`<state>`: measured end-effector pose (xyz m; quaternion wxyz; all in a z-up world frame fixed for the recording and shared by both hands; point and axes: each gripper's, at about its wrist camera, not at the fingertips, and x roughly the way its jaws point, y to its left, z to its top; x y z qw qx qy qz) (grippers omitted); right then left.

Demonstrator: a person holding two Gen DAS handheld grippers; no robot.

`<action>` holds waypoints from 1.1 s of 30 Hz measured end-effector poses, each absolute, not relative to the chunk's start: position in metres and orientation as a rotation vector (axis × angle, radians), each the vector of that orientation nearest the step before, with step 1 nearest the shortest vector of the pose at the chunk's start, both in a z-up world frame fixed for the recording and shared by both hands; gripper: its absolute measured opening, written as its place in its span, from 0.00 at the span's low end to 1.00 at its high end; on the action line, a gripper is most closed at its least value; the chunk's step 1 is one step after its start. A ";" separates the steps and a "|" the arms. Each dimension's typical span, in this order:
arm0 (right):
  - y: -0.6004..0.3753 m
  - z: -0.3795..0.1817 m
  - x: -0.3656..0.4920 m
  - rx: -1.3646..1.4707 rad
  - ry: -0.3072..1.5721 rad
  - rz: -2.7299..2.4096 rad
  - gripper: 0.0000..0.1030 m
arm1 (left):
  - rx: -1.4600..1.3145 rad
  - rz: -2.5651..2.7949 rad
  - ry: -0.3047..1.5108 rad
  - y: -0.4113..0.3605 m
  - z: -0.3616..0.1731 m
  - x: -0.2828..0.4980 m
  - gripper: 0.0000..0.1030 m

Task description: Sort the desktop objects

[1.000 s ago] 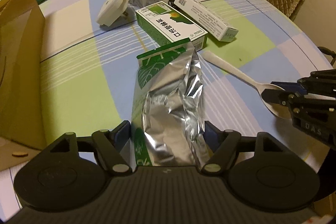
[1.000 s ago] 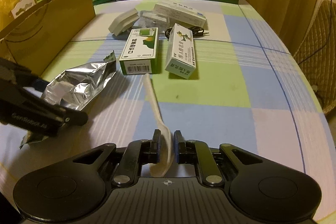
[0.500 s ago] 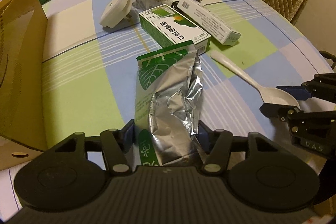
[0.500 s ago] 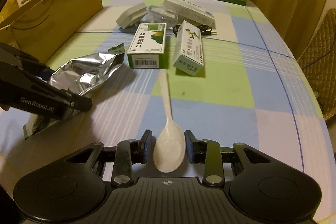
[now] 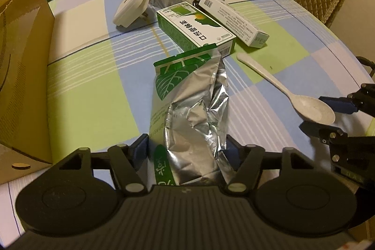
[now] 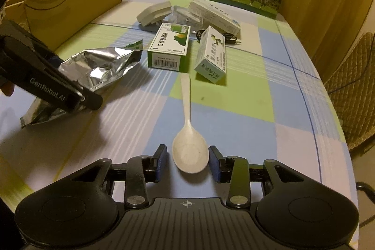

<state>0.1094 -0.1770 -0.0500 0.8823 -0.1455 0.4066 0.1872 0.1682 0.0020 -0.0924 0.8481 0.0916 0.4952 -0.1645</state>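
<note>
Spoon (image 6: 189,154) bowl untouched between wide-spread right gripper (image 6: 189,163) (left gripper (image 5: 187,144) clasping foil bag (image 5: 194,109)).

The pouch (image 5: 187,95) is crinkled foil, shiny and mirror-like, with a printed green paper-look face. The spoon (image 6: 189,149) looks like matt, faintly speckled off-white plastic. The green box (image 5: 195,28) and white box (image 5: 234,19) are smooth printed card with a slight sheen. The bag (image 5: 23,76) is dull brown kraft paper. The tablecloth (image 6: 257,95) is woven checked cloth, matt. The plug (image 5: 131,7) is smooth white plastic. Both grippers' bodies are matt black plastic, ribbed at the base.
</note>
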 end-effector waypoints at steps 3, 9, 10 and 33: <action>-0.179 -0.051 0.113 -0.283 0.850 0.386 0.35 | 0.200 -0.348 1.040 0.001 -0.093 0.168 0.64; -0.182 -0.050 0.117 -0.235 0.864 0.382 0.29 | 0.206 -0.358 1.036 0.001 -0.093 0.169 0.67; -0.182 -0.050 0.117 -0.235 0.863 0.384 0.29 | 0.214 -0.360 1.033 0.000 -0.092 0.169 0.67; -0.184 -0.034 0.105 -0.179 0.813 0.402 0.29 | 0.127 -0.338 1.055 0.010 -0.079 0.168 0.41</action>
